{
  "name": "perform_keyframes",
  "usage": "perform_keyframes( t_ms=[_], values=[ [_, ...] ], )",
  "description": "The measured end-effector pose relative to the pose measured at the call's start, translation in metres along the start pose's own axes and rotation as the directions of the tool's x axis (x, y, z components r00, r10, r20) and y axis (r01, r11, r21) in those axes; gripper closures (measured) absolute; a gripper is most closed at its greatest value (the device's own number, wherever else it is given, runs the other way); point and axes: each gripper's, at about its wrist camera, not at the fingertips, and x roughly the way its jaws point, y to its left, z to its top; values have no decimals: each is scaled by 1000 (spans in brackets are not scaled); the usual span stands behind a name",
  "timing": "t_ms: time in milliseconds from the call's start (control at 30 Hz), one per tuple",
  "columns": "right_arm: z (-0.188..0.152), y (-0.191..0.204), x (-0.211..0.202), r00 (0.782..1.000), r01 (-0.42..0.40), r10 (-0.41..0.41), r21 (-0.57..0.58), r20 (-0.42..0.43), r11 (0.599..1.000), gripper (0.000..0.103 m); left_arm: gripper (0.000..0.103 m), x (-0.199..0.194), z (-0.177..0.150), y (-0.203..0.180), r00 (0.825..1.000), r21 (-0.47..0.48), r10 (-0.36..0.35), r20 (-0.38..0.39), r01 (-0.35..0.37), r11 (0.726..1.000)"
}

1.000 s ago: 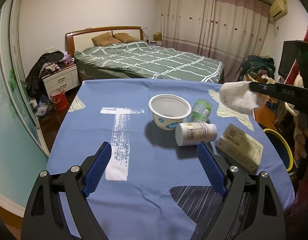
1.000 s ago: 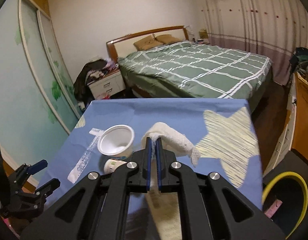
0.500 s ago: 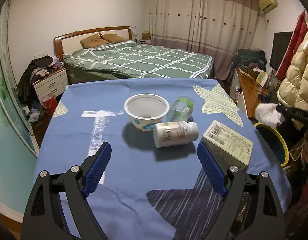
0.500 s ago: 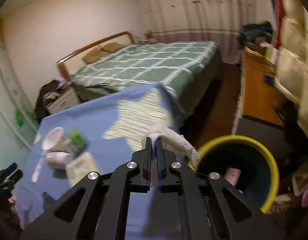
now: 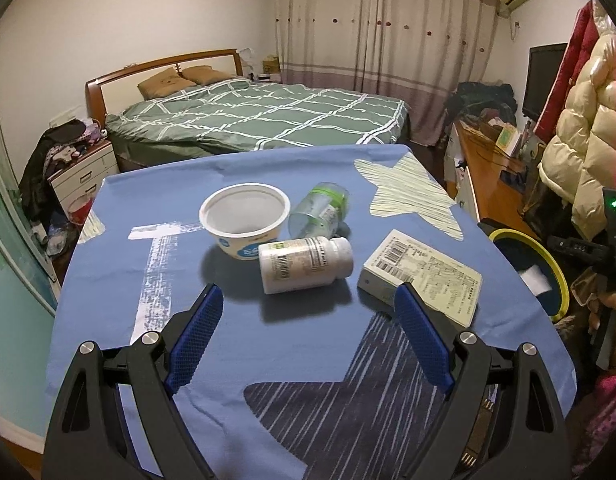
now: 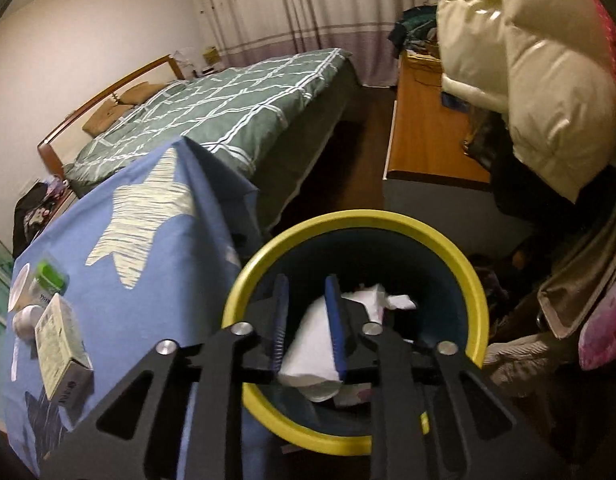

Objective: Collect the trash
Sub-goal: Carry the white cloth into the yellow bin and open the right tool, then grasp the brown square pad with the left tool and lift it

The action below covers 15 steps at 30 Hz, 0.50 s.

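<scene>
My right gripper [image 6: 306, 312] is open over the yellow-rimmed bin [image 6: 474, 280]; the white tissue [image 6: 320, 344] lies loose inside the bin, below the parted jaws. The bin [image 5: 558, 276] and the tissue [image 5: 534, 280] also show at the right of the left wrist view. My left gripper [image 5: 308, 320] is open and empty above the blue tablecloth [image 5: 119, 280]. Ahead of it lie a white pill bottle [image 5: 303, 264] on its side, a white cup [image 5: 243, 220], a clear bottle with a green cap [image 5: 320, 210] and a flat carton [image 5: 422, 276].
A green-quilted bed [image 5: 259, 120] stands behind the table. A wooden desk [image 6: 424, 120] and a cream puffer jacket [image 6: 528, 64] are beside the bin. A nightstand with clothes [image 5: 75, 164] is at the far left. The table edge [image 6: 223, 216] is next to the bin.
My right gripper carried the tissue from over the table to over the bin, then opened and let it drop in. My left gripper stayed open and shifted slightly.
</scene>
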Motion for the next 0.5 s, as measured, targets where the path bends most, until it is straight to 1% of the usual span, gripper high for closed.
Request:
perform_keyframes(
  t_ms=[233, 333, 500],
  values=[
    [-4, -9, -3, 1000, -11, 11, 8, 10, 1000, 78, 17, -7, -5, -19, 1000, 43, -28, -10, 29, 999],
    [-7, -6, -6, 1000, -21, 21, 6, 10, 1000, 77, 17, -11, -15, -31, 998, 77, -49, -28, 51, 996],
    [-10, -1, -9, 999, -41, 41, -2, 6, 999, 77, 17, -19, -37, -52, 992, 125, -103, -71, 111, 986]
  ],
)
